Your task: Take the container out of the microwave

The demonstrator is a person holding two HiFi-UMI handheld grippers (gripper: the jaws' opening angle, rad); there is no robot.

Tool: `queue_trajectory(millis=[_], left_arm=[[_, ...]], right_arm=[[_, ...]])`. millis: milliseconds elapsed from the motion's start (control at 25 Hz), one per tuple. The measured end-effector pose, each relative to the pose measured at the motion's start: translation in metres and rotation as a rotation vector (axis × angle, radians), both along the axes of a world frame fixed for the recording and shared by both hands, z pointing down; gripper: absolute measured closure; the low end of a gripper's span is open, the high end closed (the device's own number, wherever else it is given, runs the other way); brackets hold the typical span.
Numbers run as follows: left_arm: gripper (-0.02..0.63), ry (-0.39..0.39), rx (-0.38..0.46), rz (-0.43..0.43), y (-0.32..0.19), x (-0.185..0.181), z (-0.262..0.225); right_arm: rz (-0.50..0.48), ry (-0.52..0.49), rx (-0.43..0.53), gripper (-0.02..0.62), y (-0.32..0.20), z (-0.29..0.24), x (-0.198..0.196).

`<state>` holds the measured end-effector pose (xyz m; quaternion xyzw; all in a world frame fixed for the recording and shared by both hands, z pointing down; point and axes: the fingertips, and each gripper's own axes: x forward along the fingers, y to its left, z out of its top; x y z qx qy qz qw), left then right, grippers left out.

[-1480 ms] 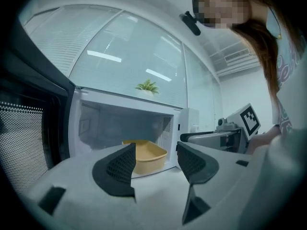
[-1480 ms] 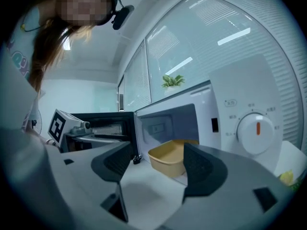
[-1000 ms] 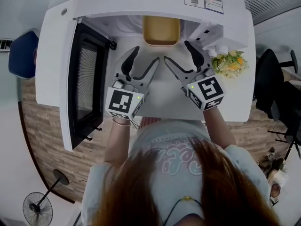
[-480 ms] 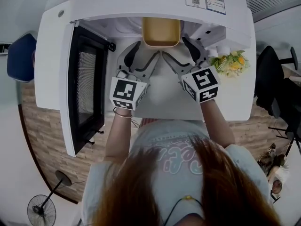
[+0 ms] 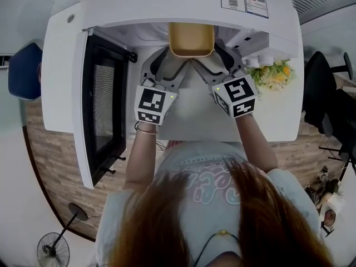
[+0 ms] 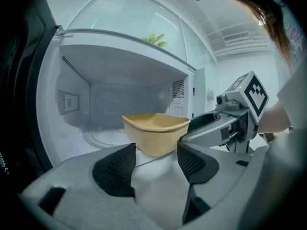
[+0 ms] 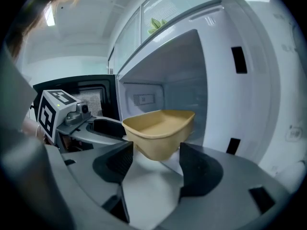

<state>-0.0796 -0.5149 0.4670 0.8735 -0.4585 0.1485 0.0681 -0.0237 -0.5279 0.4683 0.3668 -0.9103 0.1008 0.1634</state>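
The microwave [image 5: 167, 4] is standing on the white tabletop [image 5: 192, 118] with its door [image 5: 103, 110] swung right out to the person's left, which is leaving the mouth free for both tools. The tan container [image 5: 191, 38] is sitting inside the cavity, close to the opening and looking empty, its near edge showing just under the oven's top.

The left gripper [image 5: 168, 64] and the right gripper [image 5: 211, 63] are pointing in at it from either side, angled toward each other. I'd guess that is so each can take one near corner and the tub comes out level.

The left gripper's fingers are standing apart, with the container just beyond their tips. The right gripper's fingers are apart too, though they have just been closing a little. The container's corner is sitting ahead of that gap, and the pads are not pressing on it.

To my eye neither grip is made yet. Each tool seems to need a short push forward until the wall is lying between its pads. The thin wall may flex if it is clamped unevenly.
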Motion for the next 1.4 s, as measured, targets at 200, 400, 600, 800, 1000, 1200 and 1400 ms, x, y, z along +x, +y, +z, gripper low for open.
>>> queue_trajectory(millis=[200, 400, 600, 800, 1000, 1200, 1400], left_arm=[[0.364, -0.001, -0.002, 0.009, -0.003, 0.002, 0.003], [0.365, -0.015, 0.005, 0.006, -0.004, 0.005, 0.003], [0.373, -0.012, 0.008, -0.010, -0.004, 0.004, 0.002], [0.373, -0.001, 0.003, -0.026, -0.001, 0.001, -0.002], [0.374, 0.005, 0.016, -0.034, 0.002, 0.000, -0.008], [0.374, 0.014, 0.034, -0.038, 0.009, -0.002, -0.019], [0.374, 0.011, 0.052, -0.033, 0.018, -0.002, -0.029]], right_arm=[[-0.004, 0.005, 0.004, 0.313, -0.001, 0.002, 0.000], [-0.006, 0.003, 0.017, 0.341, -0.001, 0.001, -0.001], [-0.008, -0.008, 0.023, 0.354, 0.001, -0.001, -0.003], [-0.012, -0.011, 0.032, 0.365, 0.005, -0.003, -0.005], [-0.011, -0.021, 0.049, 0.367, 0.008, -0.009, -0.006], [-0.009, -0.041, 0.069, 0.368, 0.015, -0.020, -0.008], [-0.002, -0.049, 0.085, 0.368, 0.024, -0.029, -0.008]])
